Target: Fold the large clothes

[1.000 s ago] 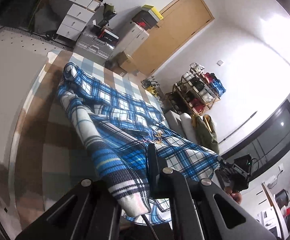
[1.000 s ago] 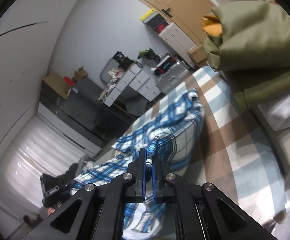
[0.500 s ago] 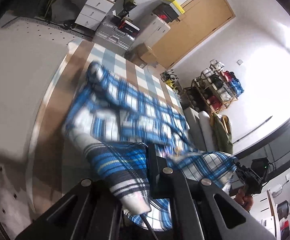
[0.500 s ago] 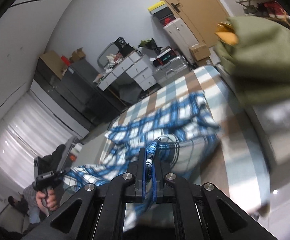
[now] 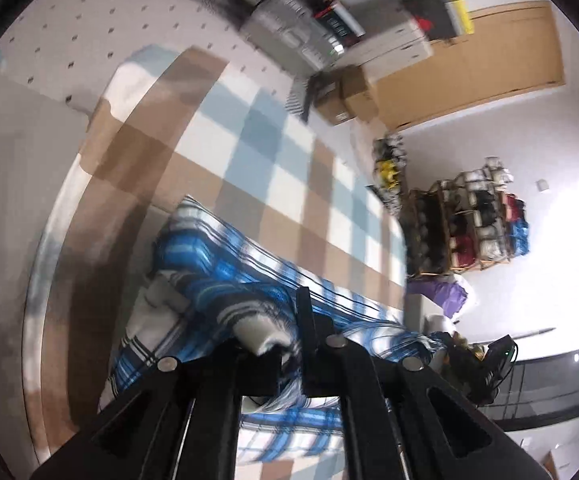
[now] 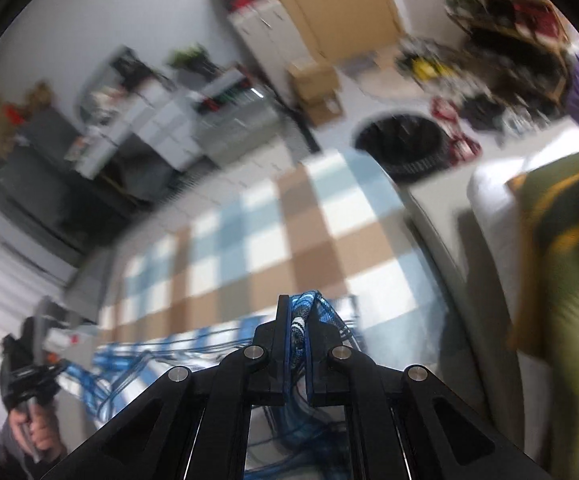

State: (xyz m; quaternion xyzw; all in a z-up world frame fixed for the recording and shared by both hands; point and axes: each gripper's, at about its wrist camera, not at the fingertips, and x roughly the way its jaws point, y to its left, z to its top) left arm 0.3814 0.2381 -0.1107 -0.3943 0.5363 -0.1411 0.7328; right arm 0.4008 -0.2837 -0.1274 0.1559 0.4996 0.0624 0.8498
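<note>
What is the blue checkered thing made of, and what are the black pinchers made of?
The blue plaid garment looks like soft woven cloth, maybe flannel: it bunches, folds and drapes, and shows a white fuzzy inside. The right gripper and left gripper look like matte black hard plastic with shiny metal screws, though the blur leaves that open.

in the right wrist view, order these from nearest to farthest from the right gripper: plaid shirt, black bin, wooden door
1. plaid shirt: pinched between the jaws of the right gripper, trailing down to the left.
2. black bin: on the floor past the far end of the checked cover, up and right.
3. wooden door: on the far wall, top centre.
</note>
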